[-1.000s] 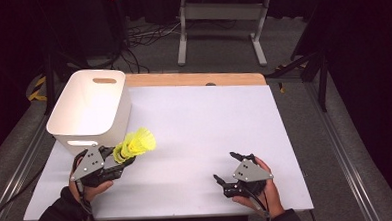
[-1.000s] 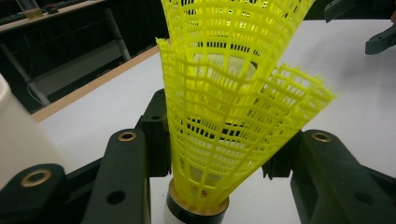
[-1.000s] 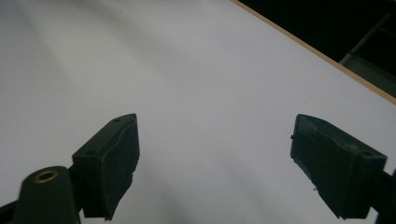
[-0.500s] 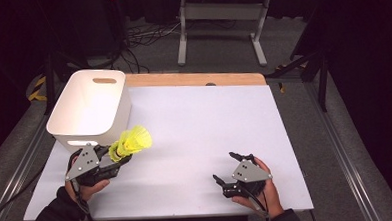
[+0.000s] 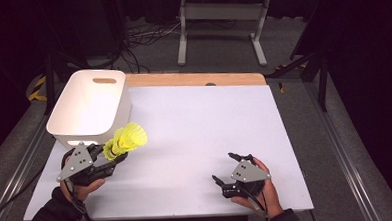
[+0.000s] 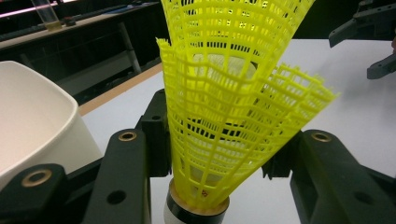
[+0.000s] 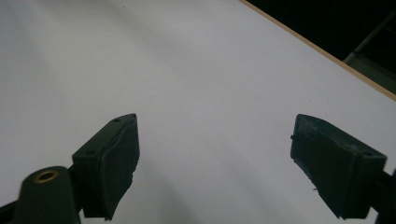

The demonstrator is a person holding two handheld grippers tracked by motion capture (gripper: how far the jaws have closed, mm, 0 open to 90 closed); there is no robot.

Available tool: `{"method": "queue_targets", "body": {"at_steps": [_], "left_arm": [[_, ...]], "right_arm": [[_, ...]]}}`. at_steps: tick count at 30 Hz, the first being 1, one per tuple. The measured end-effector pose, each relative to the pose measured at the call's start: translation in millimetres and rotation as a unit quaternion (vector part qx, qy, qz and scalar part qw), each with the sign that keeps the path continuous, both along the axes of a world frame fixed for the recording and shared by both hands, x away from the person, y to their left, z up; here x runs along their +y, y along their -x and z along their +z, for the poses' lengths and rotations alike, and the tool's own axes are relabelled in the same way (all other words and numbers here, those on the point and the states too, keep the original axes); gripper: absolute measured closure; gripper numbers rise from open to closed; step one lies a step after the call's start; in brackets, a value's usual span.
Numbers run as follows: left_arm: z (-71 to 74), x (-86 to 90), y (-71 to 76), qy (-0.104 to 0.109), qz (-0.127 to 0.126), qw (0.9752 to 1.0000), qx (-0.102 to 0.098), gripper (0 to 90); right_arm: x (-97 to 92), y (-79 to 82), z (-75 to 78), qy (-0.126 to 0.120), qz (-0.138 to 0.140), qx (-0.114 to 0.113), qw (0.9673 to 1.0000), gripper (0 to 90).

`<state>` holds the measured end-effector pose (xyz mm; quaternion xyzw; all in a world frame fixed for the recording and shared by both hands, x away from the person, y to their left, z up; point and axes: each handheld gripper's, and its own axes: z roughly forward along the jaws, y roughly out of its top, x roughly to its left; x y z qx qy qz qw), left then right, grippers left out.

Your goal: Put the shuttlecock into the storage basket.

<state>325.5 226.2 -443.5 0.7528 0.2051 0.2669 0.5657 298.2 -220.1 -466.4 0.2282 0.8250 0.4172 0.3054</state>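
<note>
My left gripper (image 5: 113, 155) is shut on a yellow plastic mesh shuttlecock (image 5: 126, 139), which looks like two nested together. It points up and to the right, just off the near right corner of the white bin (image 5: 121, 111). In the left gripper view the black jaws press the lower skirt of the shuttlecock (image 6: 224, 116), whose dark-banded cork end sits low between them, and my left gripper (image 6: 219, 186) faces along the table. My right gripper (image 5: 222, 168) rests at the table's near right, open with nothing between its jaws. The right gripper (image 7: 215, 144) looks at bare white surface.
The white bin (image 6: 37, 116) with a handle slot stands at the table's left. A white sheet (image 5: 199, 125) covers the table, and a wooden strip (image 5: 192, 79) shows at its far edge. The other gripper (image 6: 373, 37) appears at the top right of the left gripper view.
My left gripper has shifted slightly left toward the bin with the shuttlecock still in it. The right gripper has stayed put.
</note>
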Motion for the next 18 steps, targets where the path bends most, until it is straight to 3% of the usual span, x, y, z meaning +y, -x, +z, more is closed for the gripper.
{"method": "queue_targets", "body": {"at_steps": [18], "left_arm": [[9.4,5.2,6.3,0.016,-0.001,0.9998,-0.013,54.9]], "right_arm": [[0.8,-1.1,-1.3,0.002,-0.001,0.005,1.0,16.4]]}}
